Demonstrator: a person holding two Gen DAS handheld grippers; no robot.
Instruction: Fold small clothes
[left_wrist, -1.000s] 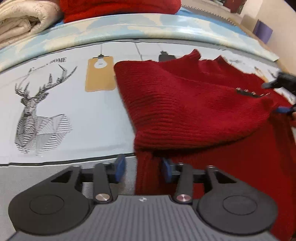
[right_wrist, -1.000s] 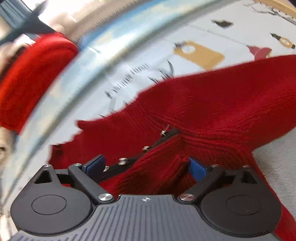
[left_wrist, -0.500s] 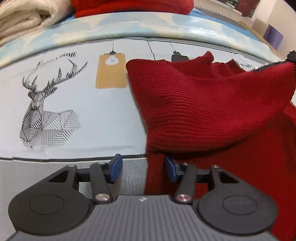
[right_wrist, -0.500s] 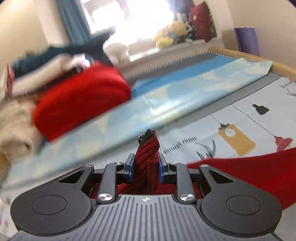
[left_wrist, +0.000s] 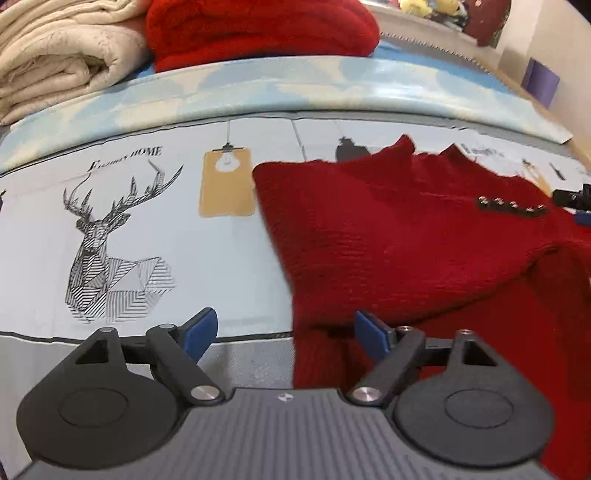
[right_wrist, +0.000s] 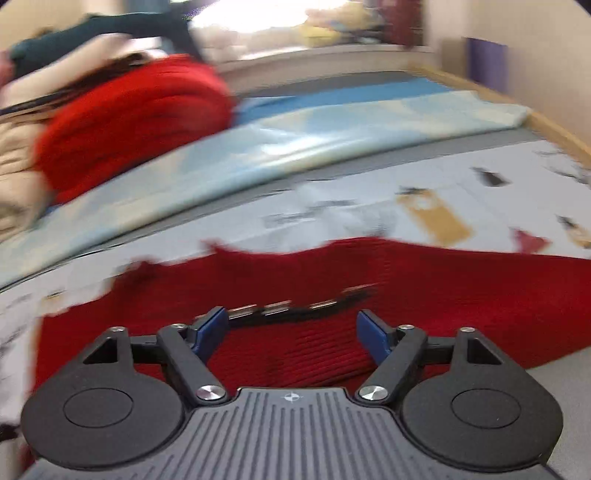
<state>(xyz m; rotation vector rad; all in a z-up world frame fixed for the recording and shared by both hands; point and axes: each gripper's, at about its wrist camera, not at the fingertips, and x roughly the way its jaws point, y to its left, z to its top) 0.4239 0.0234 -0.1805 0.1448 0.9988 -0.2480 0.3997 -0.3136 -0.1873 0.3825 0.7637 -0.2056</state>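
Left gripper (left_wrist: 282, 330) low at the near edge of a printed bedsheet (left_wrist: 110, 236), jaws spread wide, gripping nothing; right blue pad (left_wrist: 371, 334) over the near left edge of a red knitted sweater (left_wrist: 388, 240), left pad over bare sheet; sweater spread flat ahead and to the right, one layer folded over, studded black trim (left_wrist: 511, 208) far right. Right gripper (right_wrist: 291, 330) likewise wide apart, empty, directly over the trim (right_wrist: 295, 308); probably nearer for the coming fold.

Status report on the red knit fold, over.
Left gripper jaws open at the fold's near edge. Right gripper jaws open over the studded black trim. Red knit garment lies folded over on the printed sheet. Nothing in the way.
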